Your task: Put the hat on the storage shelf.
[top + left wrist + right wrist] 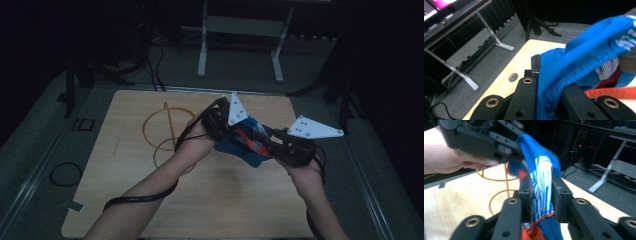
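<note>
A blue cloth (243,144) with orange and white parts is being held up above the table (125,200), just right of centre in the high view, stretched between the two grippers. Its blue hem is being pinched between the nearly closed jaws of the left gripper (548,82) at the bottom of the left gripper view, while its white-striped part is being clamped between the jaws of the right gripper (541,195) in the middle of the right gripper view. A wire ring stand (167,132) is lying on the table left of the cloth, and a black ring (66,173) is lying off the table at the left edge.
</note>
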`<state>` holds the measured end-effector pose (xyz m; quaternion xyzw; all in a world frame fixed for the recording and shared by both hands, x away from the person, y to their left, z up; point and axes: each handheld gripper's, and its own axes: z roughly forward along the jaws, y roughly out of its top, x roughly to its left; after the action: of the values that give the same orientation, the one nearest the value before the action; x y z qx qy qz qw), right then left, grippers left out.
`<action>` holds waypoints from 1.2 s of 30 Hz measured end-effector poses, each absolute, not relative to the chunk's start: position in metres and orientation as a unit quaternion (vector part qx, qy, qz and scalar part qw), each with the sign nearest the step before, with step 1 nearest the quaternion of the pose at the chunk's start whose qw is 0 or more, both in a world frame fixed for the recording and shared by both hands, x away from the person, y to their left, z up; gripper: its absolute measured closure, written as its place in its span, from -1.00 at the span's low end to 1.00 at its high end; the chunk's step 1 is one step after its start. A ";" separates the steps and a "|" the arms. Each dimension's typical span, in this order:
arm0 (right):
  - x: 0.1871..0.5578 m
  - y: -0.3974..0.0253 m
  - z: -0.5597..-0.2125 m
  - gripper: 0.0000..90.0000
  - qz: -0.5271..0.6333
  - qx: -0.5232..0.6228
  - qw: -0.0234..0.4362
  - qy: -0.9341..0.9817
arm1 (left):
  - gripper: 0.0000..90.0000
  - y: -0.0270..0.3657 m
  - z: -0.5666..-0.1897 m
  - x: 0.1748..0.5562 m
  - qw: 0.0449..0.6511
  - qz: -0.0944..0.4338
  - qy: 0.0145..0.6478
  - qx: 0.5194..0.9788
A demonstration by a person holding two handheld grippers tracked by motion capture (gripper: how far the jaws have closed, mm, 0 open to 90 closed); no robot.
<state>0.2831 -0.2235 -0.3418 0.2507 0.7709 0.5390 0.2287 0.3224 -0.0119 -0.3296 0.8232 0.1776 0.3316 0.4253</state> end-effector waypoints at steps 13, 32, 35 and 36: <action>0.259 -0.248 -0.338 -0.03 0.568 0.227 0.227 0.758 | 1.00 0.018 -0.318 0.320 0.481 0.324 0.162 0.798; 0.258 -0.236 -0.371 0.11 0.564 0.186 0.214 0.776 | 1.00 0.048 -0.321 0.330 0.620 0.157 0.055 0.766; 0.257 -0.231 -0.374 0.06 0.570 0.182 0.216 0.772 | 1.00 0.047 -0.319 0.328 0.639 0.132 0.036 0.757; 0.257 -0.230 -0.374 0.03 0.571 0.181 0.215 0.771 | 1.00 0.047 -0.318 0.327 0.640 0.135 0.031 0.756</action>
<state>0.2566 -0.2297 -0.3744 0.1809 0.7709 0.5715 0.2155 0.3273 0.0465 -0.3179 0.7558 0.0312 0.1351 0.6400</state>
